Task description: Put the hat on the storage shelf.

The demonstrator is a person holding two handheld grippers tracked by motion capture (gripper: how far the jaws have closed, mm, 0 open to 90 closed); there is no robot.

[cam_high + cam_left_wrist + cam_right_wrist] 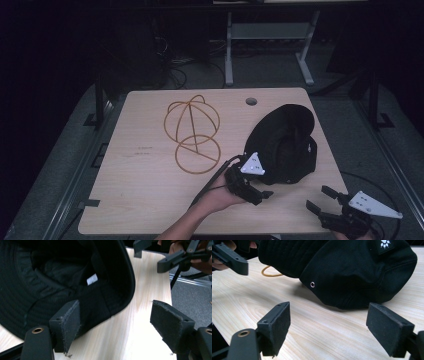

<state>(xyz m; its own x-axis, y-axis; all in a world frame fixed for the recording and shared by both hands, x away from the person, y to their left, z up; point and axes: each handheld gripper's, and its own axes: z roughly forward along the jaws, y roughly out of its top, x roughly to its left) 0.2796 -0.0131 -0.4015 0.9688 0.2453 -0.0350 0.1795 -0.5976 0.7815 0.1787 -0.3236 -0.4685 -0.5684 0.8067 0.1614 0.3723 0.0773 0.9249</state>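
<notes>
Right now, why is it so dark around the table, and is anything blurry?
High view: light falls on the wooden table; the room behind is dim. Left gripper view: the black cap is murky inside, its white label soft. Right gripper view: the cap's eyelet looks sharp, with a soft shadow beneath.

The high view looks forward and down on the whole surface (150, 200) from above the near edge. The left gripper view sits close at the hat (50, 277) brim, facing its inside. The right gripper view looks low across the wood at the hat's outside. All three share the hat.
</notes>
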